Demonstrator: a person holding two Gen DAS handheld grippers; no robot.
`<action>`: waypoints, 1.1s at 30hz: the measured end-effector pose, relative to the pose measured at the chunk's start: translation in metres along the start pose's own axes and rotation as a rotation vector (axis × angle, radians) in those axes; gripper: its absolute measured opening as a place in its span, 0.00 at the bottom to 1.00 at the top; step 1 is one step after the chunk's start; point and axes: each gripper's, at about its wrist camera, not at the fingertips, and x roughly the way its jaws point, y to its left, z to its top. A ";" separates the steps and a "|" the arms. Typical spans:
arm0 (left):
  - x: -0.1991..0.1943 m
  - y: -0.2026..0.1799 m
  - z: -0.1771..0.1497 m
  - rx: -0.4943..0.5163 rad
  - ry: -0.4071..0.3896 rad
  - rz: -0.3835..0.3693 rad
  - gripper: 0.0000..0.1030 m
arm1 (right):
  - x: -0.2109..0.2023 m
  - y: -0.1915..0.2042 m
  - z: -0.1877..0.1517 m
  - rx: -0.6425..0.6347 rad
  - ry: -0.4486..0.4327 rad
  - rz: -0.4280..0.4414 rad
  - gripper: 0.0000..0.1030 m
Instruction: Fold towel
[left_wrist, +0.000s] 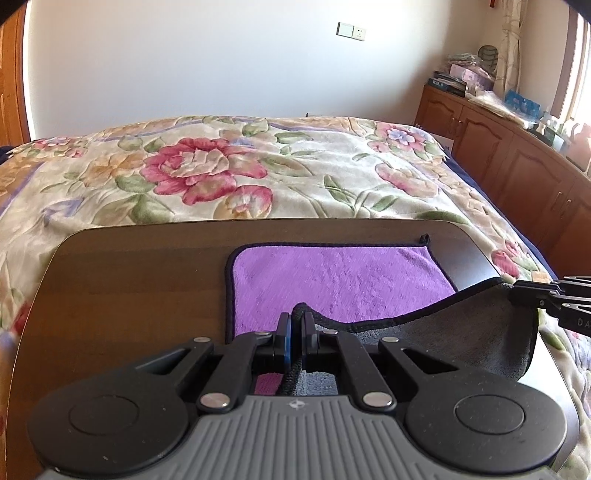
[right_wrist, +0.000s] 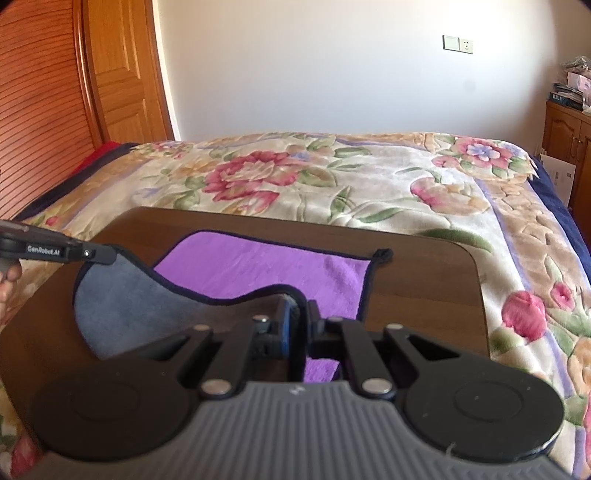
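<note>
A towel (left_wrist: 332, 280), purple on top and grey underneath with a dark hem, lies on a dark wooden tray table (left_wrist: 129, 295). My left gripper (left_wrist: 296, 317) is shut on the towel's near left corner and holds it lifted. My right gripper (right_wrist: 300, 314) is shut on the near right corner; it also shows in the left wrist view (left_wrist: 511, 291). The near edge is raised and hangs between them, grey side (right_wrist: 122, 295) showing. The far half of the towel (right_wrist: 266, 266) lies flat. The left gripper (right_wrist: 112, 254) also shows in the right wrist view.
The table (right_wrist: 424, 291) stands on a bed with a floral blanket (left_wrist: 258, 166). A wooden cabinet (left_wrist: 517, 155) with clutter runs along the right. A wooden door (right_wrist: 122, 74) and headboard are at the left.
</note>
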 end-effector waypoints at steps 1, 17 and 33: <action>0.001 -0.001 0.001 0.003 0.000 0.000 0.02 | 0.000 -0.001 0.001 0.002 -0.001 0.000 0.09; 0.010 0.002 0.024 0.011 -0.011 0.024 0.02 | 0.010 -0.012 0.015 -0.008 -0.023 -0.003 0.09; 0.019 0.003 0.035 0.017 -0.010 0.033 0.02 | 0.019 -0.017 0.022 -0.002 -0.033 0.006 0.09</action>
